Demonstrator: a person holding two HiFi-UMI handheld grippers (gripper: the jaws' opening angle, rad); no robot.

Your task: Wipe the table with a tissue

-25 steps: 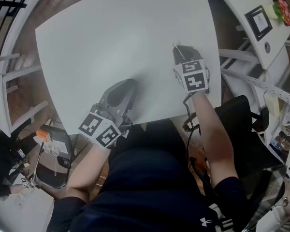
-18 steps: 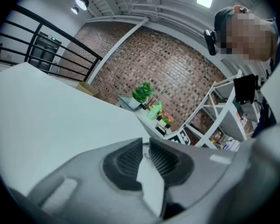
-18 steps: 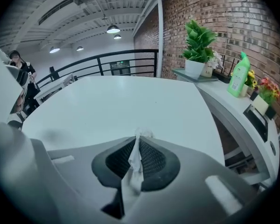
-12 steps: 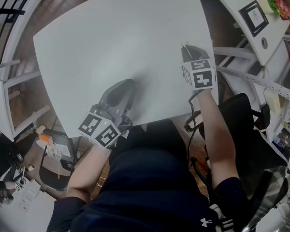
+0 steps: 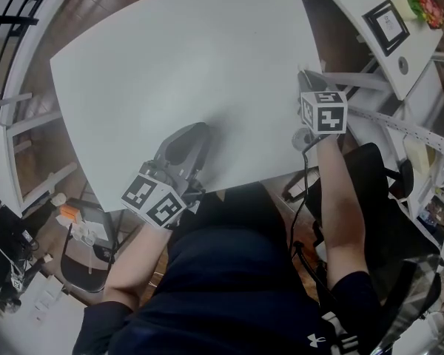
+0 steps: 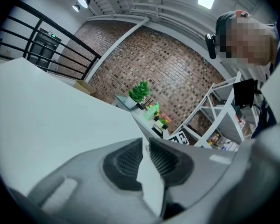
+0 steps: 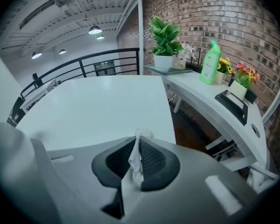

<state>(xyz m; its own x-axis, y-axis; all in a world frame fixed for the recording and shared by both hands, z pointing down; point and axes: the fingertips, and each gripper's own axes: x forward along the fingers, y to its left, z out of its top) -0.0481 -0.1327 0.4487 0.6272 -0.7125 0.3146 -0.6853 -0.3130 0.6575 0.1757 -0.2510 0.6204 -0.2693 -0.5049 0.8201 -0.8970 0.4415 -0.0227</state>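
The white table (image 5: 170, 58) fills the upper head view. My right gripper (image 5: 305, 76) is at the table's right edge, its marker cube (image 5: 324, 113) just past the rim. In the right gripper view its jaws (image 7: 137, 141) are shut on a thin white tissue (image 7: 136, 160), whose crumpled tip pokes out over the tabletop (image 7: 98, 101). My left gripper (image 5: 198, 129) rests on the table near the front edge. In the left gripper view it (image 6: 145, 146) is shut, with nothing between the pads.
To the right is a second white desk (image 7: 210, 101) with a green bottle (image 7: 210, 62), a potted plant (image 7: 164, 36), flowers (image 7: 245, 76) and a framed sign (image 5: 385, 22). A black chair (image 5: 377, 191) stands by the right arm. White shelving (image 5: 22, 124) is on the left.
My right gripper has slid rightward with the tissue, from inside the table's right side to its right edge. The left gripper has stayed where it was.
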